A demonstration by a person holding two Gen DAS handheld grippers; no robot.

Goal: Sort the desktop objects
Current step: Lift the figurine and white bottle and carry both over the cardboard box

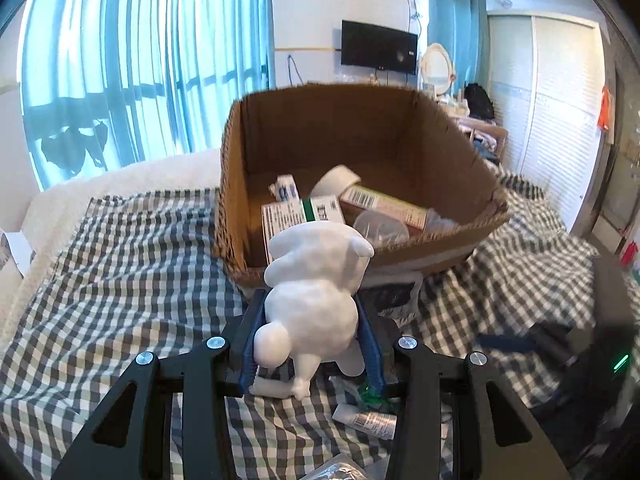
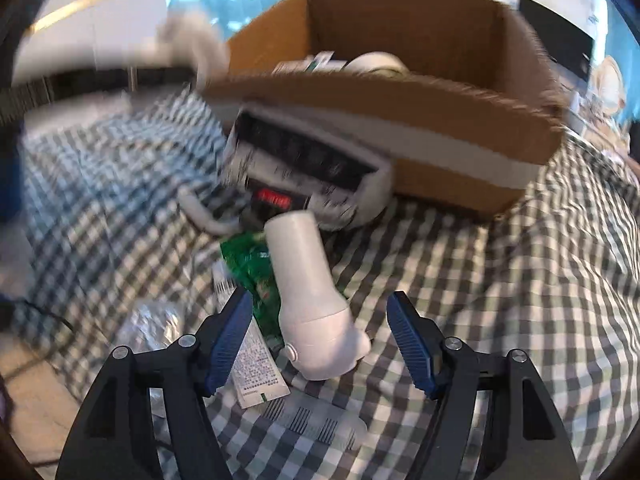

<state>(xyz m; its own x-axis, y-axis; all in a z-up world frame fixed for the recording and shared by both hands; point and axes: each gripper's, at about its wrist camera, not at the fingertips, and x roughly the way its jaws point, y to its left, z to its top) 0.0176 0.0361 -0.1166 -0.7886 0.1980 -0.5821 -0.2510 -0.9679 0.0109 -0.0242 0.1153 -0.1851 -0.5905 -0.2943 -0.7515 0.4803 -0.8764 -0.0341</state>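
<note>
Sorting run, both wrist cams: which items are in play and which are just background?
In play: white figurine clamped in left gripper; cardboard box; white handheld device between open right gripper fingers; green packet; tube.

Background: curtains, wall TV, wardrobe, checked cloth.

green-white box (image 1: 320,210) in cardboard box (image 1: 236,152): dark print on white end, too blurred to read
long carton (image 1: 384,204): barcode only, no digits legible
small white-blue pack (image 1: 286,190): blue marks, unreadable
tube (image 1: 366,420) on bed: barcode, fine print illegible
flat tube (image 2: 256,368): dense small print, unreadable
black-white pouch (image 2: 304,168): red label, blurred
</note>
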